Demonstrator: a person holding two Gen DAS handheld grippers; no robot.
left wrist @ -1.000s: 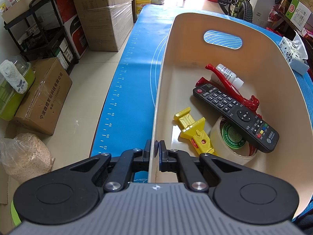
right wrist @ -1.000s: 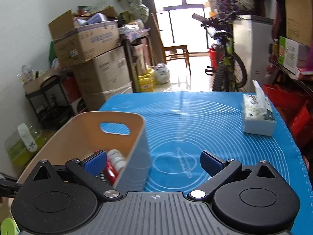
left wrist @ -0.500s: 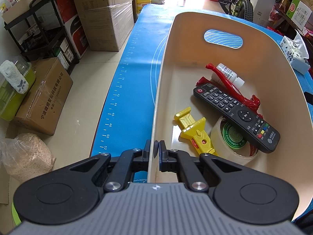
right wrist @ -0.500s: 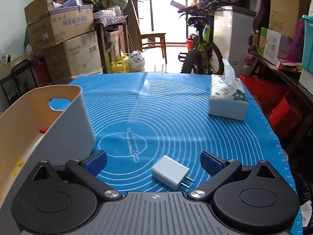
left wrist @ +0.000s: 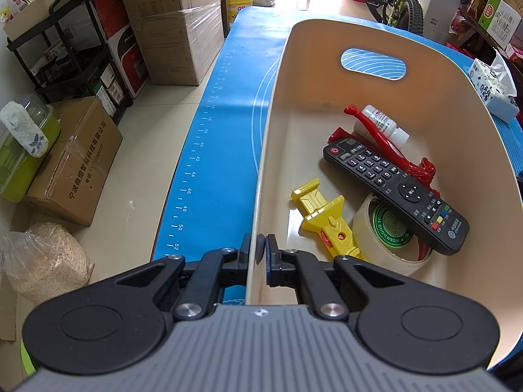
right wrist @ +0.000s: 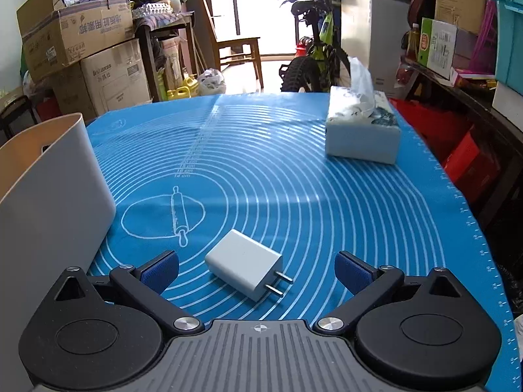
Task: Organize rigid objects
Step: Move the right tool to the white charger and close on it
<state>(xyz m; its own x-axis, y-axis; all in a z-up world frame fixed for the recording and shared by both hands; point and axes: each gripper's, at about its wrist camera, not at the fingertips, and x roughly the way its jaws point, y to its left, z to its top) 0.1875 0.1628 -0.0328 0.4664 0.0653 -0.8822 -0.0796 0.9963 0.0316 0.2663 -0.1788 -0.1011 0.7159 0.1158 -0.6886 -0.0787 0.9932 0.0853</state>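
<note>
Cardboard boxes crowd the floor beside a tabletop (right wrist: pixel 294 170) under a blue mat. At its left edge, the left gripper (left wrist: pixel 261 248) pinches the near rim of a beige bin (left wrist: pixel 457 124) holding a remote (left wrist: pixel 395 192). Near the front edge, a white charger (right wrist: pixel 243 263) lies between the wide-spread fingers of the right gripper (right wrist: pixel 256 271), untouched.

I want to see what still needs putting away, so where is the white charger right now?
In the right wrist view the white charger lies on the blue mat, between the open right gripper fingers, right of the bin.
</note>
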